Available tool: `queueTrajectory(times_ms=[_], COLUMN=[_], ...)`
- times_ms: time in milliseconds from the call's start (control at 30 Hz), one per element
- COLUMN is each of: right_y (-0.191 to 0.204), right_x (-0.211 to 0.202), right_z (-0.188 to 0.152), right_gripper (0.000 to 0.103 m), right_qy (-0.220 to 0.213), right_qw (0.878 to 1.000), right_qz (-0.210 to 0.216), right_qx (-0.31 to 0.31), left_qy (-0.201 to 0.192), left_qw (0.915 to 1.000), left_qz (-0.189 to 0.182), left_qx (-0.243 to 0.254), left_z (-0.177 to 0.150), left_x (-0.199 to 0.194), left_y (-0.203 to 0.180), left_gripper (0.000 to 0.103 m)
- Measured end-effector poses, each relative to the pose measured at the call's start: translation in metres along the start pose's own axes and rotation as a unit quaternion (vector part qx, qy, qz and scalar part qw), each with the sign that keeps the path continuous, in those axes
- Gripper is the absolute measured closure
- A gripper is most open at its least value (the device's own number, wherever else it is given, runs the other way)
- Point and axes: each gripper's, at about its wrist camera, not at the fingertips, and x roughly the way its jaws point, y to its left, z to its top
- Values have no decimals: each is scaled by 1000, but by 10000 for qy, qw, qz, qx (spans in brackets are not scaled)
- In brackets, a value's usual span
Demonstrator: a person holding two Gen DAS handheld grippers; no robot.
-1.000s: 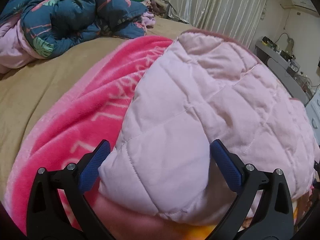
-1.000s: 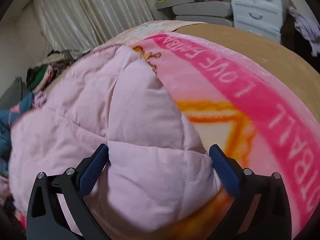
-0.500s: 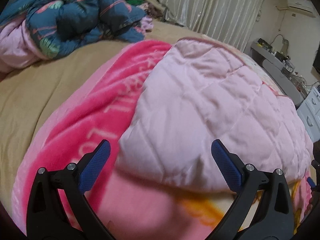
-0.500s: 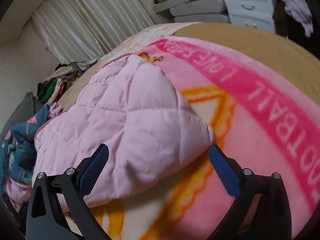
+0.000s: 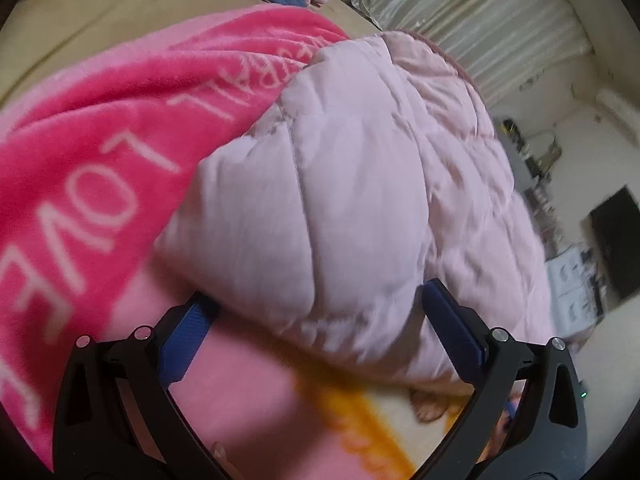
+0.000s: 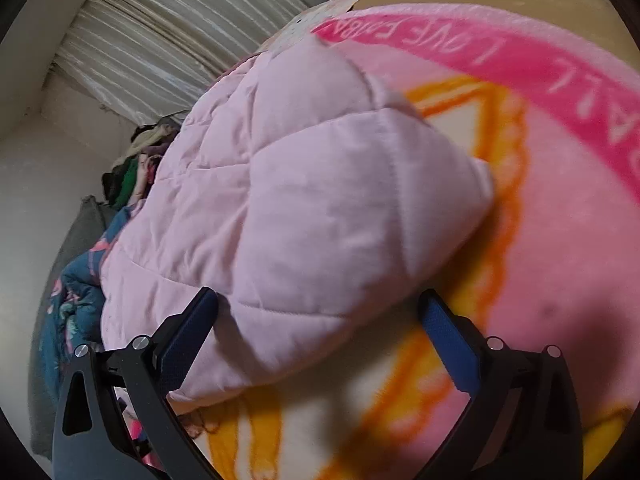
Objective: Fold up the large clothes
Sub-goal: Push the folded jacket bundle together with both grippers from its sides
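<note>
A pale pink quilted garment (image 5: pixel 360 200) lies folded in a thick bundle on a bright pink blanket (image 5: pixel 100 152) with white lettering. My left gripper (image 5: pixel 316 320) stands open, its blue pads either side of the bundle's near edge, with the fabric bulging between them. In the right wrist view the same quilted garment (image 6: pixel 300 208) fills the middle, and my right gripper (image 6: pixel 316 320) is open around its near corner. I cannot tell whether either pad touches the cloth.
The pink blanket (image 6: pixel 560 240) with orange pattern covers a tan bed (image 5: pixel 100 12). A dark floral duvet (image 6: pixel 72 312) and a heap of clothes (image 6: pixel 136 160) lie at the far side. Curtains (image 6: pixel 168 40) hang behind; a dark screen (image 5: pixel 612 248) stands at right.
Both grippers have moved forward and lower toward the pink bundle, so its near edge now sits between their pads. Both stay open. The views are blurred by motion.
</note>
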Motion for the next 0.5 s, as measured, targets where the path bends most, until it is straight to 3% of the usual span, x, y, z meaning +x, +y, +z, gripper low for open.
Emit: queueTrajectory(times_ms=[167,333,433,500], right_y=[2,3,9,14], right_x=[15,24,23,21], right_z=[8,13,13,13], right_gripper=[4,5,20,34], right_qy=[-61,-174,-231,-261], right_qw=[9998,9991,9983,9973], right_qz=[180,377,424,537], right_qx=[-36,-116,-335,-436], left_qy=[-12,-88,-101,-89], left_qw=[9991,9988,9984,9977], left_qz=[-293,-415,-517,-645], left_qx=[-299,-258,-221,-176], left_z=[10,14,16,17], left_x=[16,26,27,25], left_y=[-1,-6,-9,-12], left_gripper=[8,8,12,28])
